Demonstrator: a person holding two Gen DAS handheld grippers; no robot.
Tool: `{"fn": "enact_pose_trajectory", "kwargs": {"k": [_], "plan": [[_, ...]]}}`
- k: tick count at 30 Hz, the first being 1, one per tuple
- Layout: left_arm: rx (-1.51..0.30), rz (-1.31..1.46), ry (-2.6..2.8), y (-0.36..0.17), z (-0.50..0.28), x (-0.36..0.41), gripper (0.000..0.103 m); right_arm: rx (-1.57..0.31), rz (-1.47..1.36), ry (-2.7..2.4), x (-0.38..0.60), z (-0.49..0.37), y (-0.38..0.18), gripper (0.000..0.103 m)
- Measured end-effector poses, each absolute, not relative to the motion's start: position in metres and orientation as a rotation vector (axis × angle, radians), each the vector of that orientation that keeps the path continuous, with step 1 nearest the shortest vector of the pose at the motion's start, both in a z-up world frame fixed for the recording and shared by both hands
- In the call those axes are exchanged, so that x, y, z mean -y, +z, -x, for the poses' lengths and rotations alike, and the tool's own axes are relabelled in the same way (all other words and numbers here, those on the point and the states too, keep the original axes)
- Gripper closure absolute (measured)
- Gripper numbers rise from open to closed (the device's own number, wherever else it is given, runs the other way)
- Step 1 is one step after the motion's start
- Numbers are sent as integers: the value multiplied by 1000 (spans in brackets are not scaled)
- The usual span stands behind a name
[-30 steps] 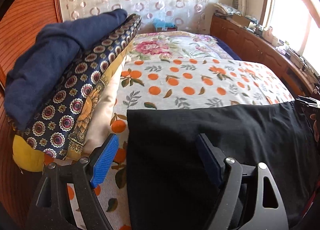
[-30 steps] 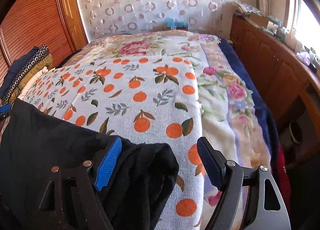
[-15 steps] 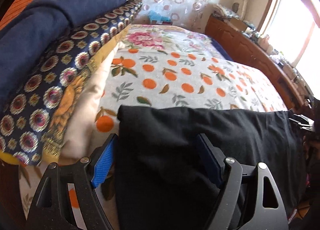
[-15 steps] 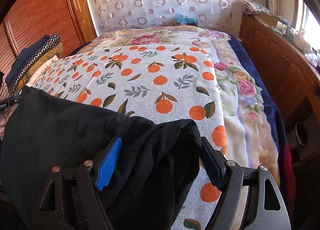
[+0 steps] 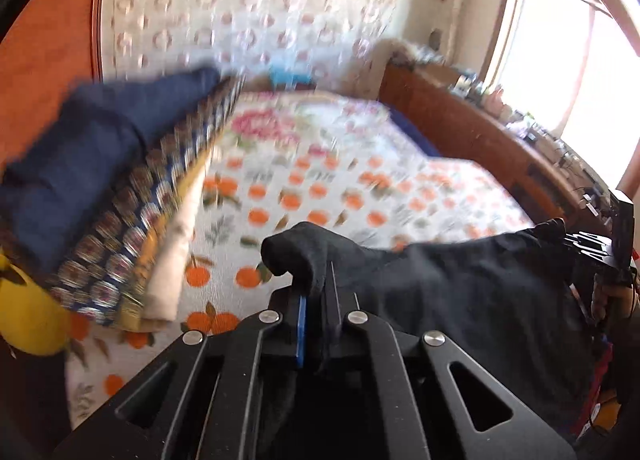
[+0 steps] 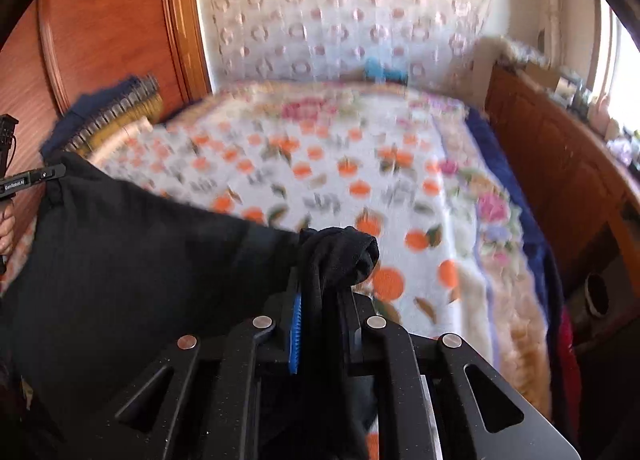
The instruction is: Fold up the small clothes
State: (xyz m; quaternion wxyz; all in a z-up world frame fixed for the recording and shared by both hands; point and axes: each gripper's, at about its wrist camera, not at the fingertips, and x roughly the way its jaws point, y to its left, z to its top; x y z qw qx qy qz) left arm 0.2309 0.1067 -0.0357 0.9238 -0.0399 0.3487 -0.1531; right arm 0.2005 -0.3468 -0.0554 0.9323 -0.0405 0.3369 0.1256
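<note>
Left gripper (image 5: 316, 300): jaws were pinched tight on a corner of the black garment (image 5: 460, 284), and a little nub of fabric poked out just past the tips. You could see a sliver of the blue pad (image 5: 301, 324) squeezed against the cloth.

Right gripper (image 6: 320, 300): same deal, jaws clamped on the opposite corner of the black garment (image 6: 140, 260), with a bunched wad of cloth sticking out beyond the tips toward the right. Blue pad (image 6: 295, 332) showed as a thin strip against the fabric.

Black garment: it was stretched between the two grippers at the near edge of the bed, one corner in each. I honestly couldn't tell whether the middle was lifted clear of the blanket or dragging on it.

Blanket (image 5: 320, 188): white with an orange fruit print, it covered the bed beyond the garment. There was a floral cover (image 6: 492, 220) under it on the right side.

Pile of clothes (image 5: 100, 188): folded stuff was stacked on the left side of the bed, with a navy piece on top, a patterned one under it and a cream one at the bottom.

Blur: both views were pretty smeared, so small details in the background were a wash.

Wooden sideboard (image 5: 480, 140): it ran along the right of the bed under the window (image 5: 580, 60), with clutter on top too blurry to name.
</note>
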Motion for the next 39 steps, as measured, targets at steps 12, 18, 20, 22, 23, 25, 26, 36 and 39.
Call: {"fn": "enact_pose_trajectory", "kwargs": {"k": [12, 18, 20, 22, 23, 25, 26, 36, 39], "plan": [[-362, 46, -369, 111, -118, -94, 97, -392, 197, 238, 351, -85, 79, 90], [-261, 66, -382, 159, -102, -105, 97, -266, 214, 208, 362, -48, 138, 90], [-224, 71, -373, 171, -100, -111, 97, -223, 217, 204, 365, -42, 156, 90], [-212, 67, -351, 174, -109, -113, 97, -202, 235, 191, 364, -43, 165, 90], [-219, 77, -350, 173, -120, -114, 97, -203, 243, 186, 364, -48, 166, 90], [-237, 75, -338, 167, -136, -114, 97, -220, 258, 182, 357, -60, 162, 90], [-250, 70, -327, 162, -146, -113, 97, -230, 259, 178, 355, -68, 158, 90], [-194, 59, -329, 167, -137, -109, 97, -197, 254, 215, 356, -69, 163, 90], [-150, 51, -338, 183, -124, -109, 97, -169, 258, 222, 360, -59, 166, 90]]}}
